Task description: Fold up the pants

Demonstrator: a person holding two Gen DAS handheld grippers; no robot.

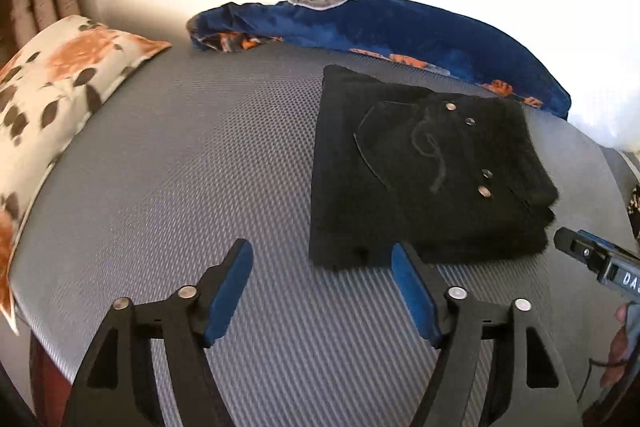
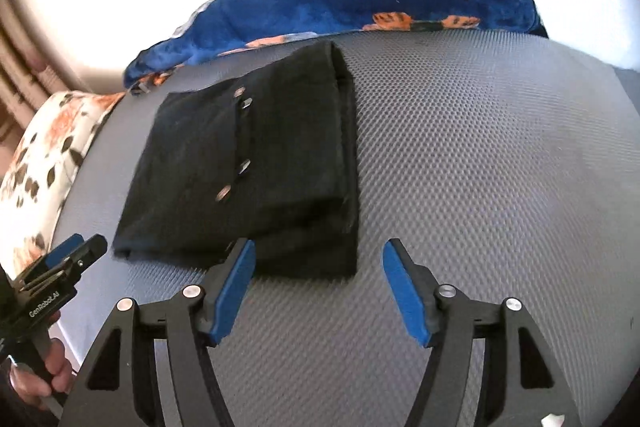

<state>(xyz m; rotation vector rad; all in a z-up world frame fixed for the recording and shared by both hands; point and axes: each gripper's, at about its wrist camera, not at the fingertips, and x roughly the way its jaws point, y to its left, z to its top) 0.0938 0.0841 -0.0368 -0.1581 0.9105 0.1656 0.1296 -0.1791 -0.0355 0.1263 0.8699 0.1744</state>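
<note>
the black pants [image 1: 424,167] lie folded into a thick, nearly square packet on the grey textured mattress [image 1: 180,167], flat, with the back pocket and its small metal rivets on top. the folding looks finished or almost finished, judging from how compact the packet is.

the left claw [image 1: 322,291] stands wide open with nothing between its blue pads; the packet lies ahead of it and to its right, and only its right pad is near the front left corner of the cloth, apparently not touching. the right claw [image 2: 318,287] is open too and empty; the packet lies ahead of it and to its left, with the front right corner of the cloth close to its left pad (whether it touches i cannot tell).

so the packet sits between the two claws, and each is about equally near to its own front corner. the long axis of the packet runs away from the claws, toward the blue blanket [image 1: 400,27] bunched at the far side.

the far edge of the pants is close to this blanket, so there is little room for pushing further. to the left, the mattress is bare up to the flowered pillow [image 1: 52,99], and to the right it is bare as well, so any last smoothing or shifting would go more easily sideways or toward the person.
</note>
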